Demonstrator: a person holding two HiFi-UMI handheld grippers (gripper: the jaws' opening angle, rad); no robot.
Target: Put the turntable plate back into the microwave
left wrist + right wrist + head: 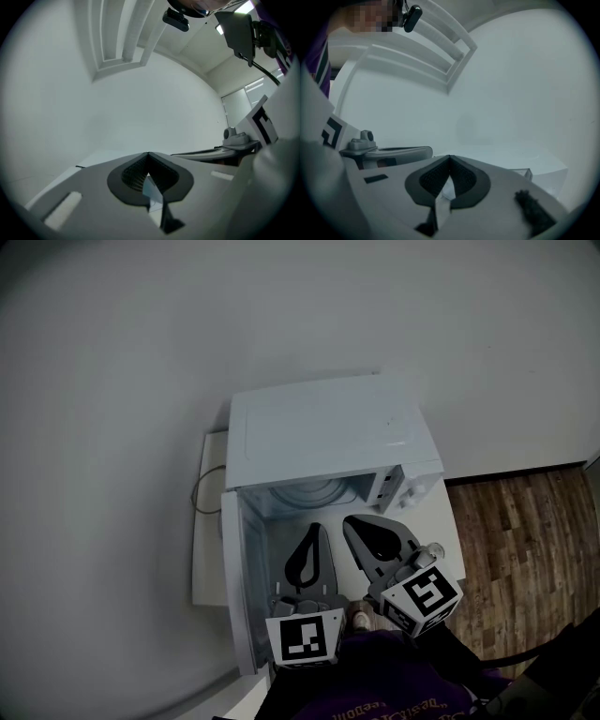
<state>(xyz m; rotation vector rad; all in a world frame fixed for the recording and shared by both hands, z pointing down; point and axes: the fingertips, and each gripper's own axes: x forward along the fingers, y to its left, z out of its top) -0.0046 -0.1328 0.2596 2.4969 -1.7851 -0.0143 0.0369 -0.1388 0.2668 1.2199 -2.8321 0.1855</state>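
Judging from the head view, we take the job as nearly finished: the turntable plate [314, 491] already lies inside the microwave [323, 427], showing as pale rings on the cavity floor at twelve o'clock from our hands. Whether it sits properly on its hub we cannot tell, since only its front part shows under the roof of the oven. The microwave is the one container here, and we see nothing in it but that plate. Its door [239, 587] stands swung wide at nine o'clock, so what seems left is at most a check of the plate and perhaps shutting the door, though the task does not ask for that. Our left gripper [315, 527] and right gripper [349, 520] sit side by side in front of the opening, pointing toward it, each with its jaws pressed together and nothing between them. The gripper views confirm this for the left gripper [148, 154] and the right gripper [450, 158], their tips meeting over a bare pale surface.
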